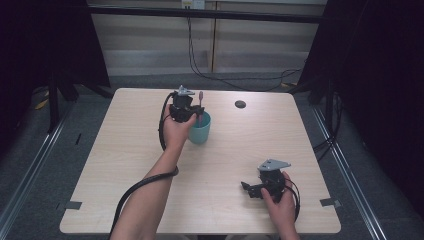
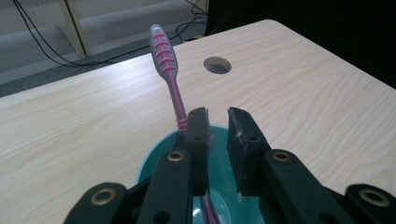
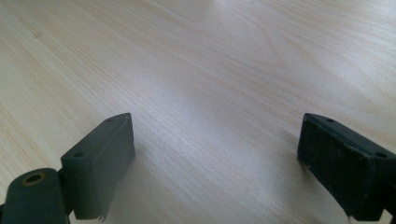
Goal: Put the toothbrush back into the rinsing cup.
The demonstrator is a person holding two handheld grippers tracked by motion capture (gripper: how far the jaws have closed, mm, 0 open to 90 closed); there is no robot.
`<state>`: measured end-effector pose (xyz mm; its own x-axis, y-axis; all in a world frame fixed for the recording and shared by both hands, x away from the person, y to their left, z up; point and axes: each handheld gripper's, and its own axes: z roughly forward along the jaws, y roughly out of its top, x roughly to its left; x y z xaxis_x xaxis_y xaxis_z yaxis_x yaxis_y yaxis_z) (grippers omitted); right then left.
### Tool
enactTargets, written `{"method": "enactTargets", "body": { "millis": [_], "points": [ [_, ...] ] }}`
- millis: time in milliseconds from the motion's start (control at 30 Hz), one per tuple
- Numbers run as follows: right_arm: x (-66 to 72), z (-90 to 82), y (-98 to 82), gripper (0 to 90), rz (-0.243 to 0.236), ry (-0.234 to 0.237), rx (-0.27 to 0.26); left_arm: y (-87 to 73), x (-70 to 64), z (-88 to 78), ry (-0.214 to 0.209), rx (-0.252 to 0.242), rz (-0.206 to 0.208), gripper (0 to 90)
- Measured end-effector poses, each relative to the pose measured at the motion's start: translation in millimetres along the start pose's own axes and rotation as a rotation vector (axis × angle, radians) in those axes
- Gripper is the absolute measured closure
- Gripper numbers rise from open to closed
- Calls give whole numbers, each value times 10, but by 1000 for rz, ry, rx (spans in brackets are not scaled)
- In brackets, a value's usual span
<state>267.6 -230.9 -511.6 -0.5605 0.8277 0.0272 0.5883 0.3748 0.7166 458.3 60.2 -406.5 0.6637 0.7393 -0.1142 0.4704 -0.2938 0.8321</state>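
A teal cup (image 1: pixel 200 131) stands on the wooden table (image 1: pixel 125 165) left of centre. A grey and pink toothbrush (image 1: pixel 201 100) stands in it, head up, leaning on the rim. My left gripper (image 1: pixel 195 114) hovers at the cup's near-left rim. In the left gripper view its jaws (image 2: pixel 218 114) are a narrow gap apart above the cup (image 2: pixel 152 161), with nothing between the tips. The toothbrush (image 2: pixel 164 56) rises just past the left jaw. My right gripper (image 1: pixel 246 189) rests low at the front right, wide open (image 3: pixel 215 135) over bare wood.
A round cable hole (image 1: pixel 240 104) sits in the table behind and to the right of the cup, also seen in the left gripper view (image 2: pixel 217 65). Black cables (image 1: pixel 225 80) trail on the floor beyond the far edge. Dark curtains flank both sides.
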Motion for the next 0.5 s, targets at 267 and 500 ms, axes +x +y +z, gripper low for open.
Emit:
{"method": "enactTargets", "body": {
  "millis": [267,500],
  "points": [
    [0,1,1,106,-1,0,0,-11,-31,-82,-12,2,5,741],
    [1,1,1,106,-2,-1,1,-49,-11,-177,-12,0,-2,638]
  ]
}}
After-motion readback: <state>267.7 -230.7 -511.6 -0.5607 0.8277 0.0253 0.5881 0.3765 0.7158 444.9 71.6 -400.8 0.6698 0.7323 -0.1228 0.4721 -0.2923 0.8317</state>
